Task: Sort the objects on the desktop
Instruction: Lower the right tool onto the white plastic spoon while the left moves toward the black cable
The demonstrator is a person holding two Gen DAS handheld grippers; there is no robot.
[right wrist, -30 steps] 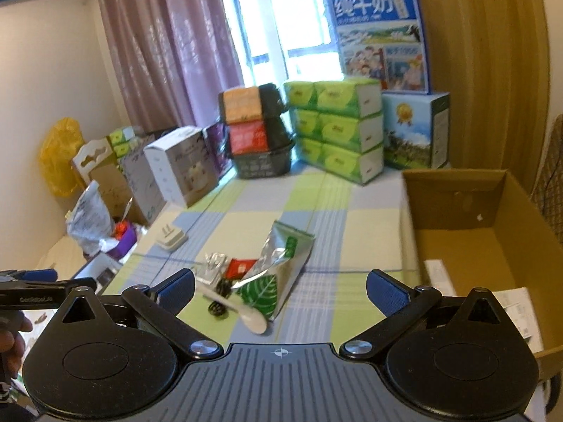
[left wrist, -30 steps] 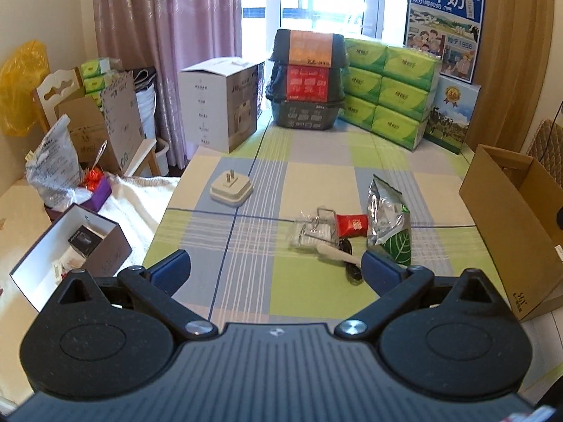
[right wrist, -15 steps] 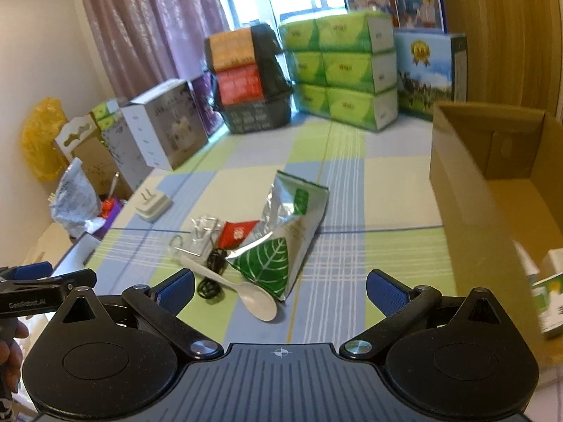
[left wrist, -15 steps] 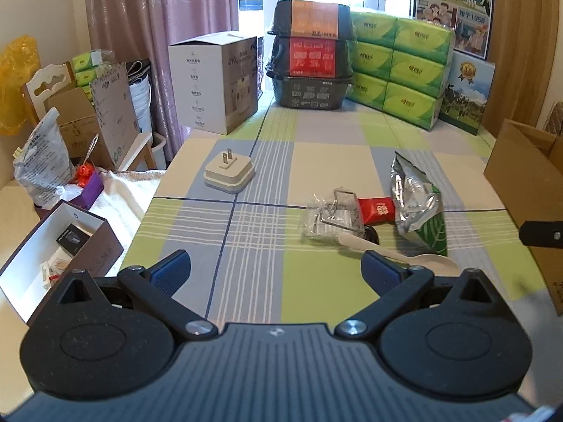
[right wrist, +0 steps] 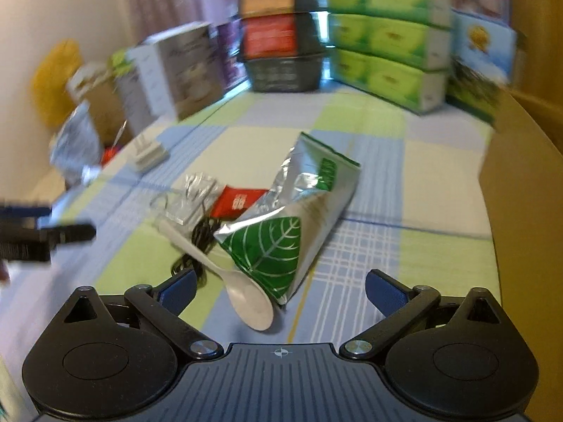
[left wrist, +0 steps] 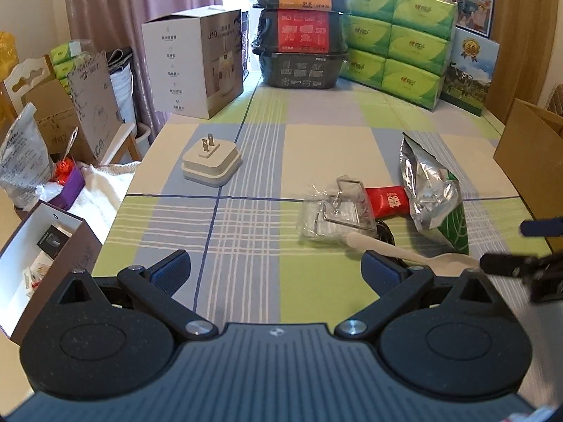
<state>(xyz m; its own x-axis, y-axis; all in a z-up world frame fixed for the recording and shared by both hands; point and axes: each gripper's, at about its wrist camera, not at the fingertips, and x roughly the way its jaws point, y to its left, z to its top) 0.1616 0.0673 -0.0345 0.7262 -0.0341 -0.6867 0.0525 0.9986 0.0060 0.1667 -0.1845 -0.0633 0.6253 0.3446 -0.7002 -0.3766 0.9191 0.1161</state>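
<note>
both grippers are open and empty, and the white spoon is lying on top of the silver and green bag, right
Not quite. The left gripper and right gripper are both open and empty, but the white spoon lies on the tablecloth beside the silver and green bag, its bowl against the bag's lower corner, not on top. The right wrist view shows it.

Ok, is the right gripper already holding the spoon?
No: the right gripper is open and empty, and the spoon lies on the table between its fingers, partly under the foil bag.
</note>
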